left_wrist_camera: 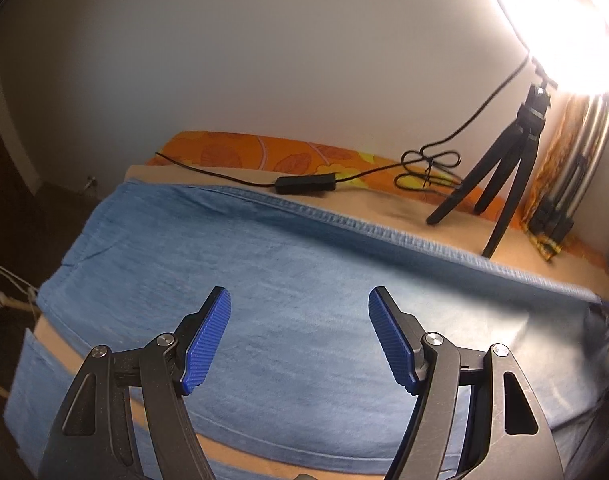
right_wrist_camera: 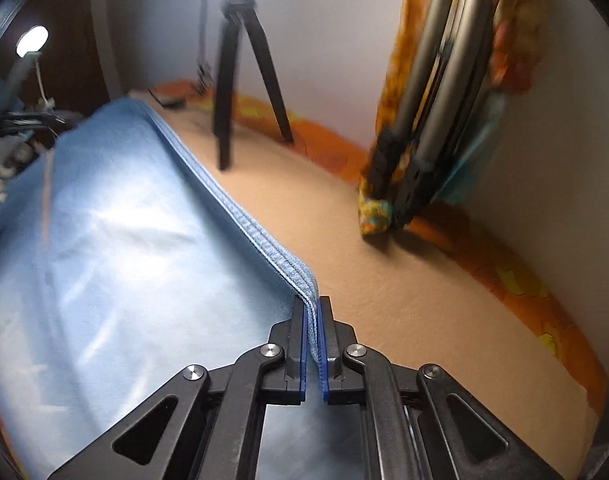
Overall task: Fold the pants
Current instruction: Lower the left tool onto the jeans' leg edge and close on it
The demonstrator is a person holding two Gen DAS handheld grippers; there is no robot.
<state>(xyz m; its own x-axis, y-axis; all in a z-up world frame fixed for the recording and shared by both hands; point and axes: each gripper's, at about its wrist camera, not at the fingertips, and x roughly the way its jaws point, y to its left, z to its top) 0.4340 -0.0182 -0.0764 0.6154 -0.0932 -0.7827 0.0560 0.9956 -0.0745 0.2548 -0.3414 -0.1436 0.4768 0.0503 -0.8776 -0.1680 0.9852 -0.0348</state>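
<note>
While hovering above the blue jeans [left_wrist_camera: 288, 280], left claw [left_wrist_camera: 299, 340] gaped wide, gripping nothing. Right claw [right_wrist_camera: 312, 340] pinched tight on the stitched hem [right_wrist_camera: 288, 268], lifted off the tan table [right_wrist_camera: 404, 272]. Black tripod [right_wrist_camera: 240, 92] stood toward 11 o'clock.

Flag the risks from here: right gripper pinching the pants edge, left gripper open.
1. The right gripper pinches only the stitched edge of the pants; a tug could slip it free.
2. The left gripper is open, so one-sided pulling may skew the fold.
3. Swung fabric could hit the tripod or cable.
</note>
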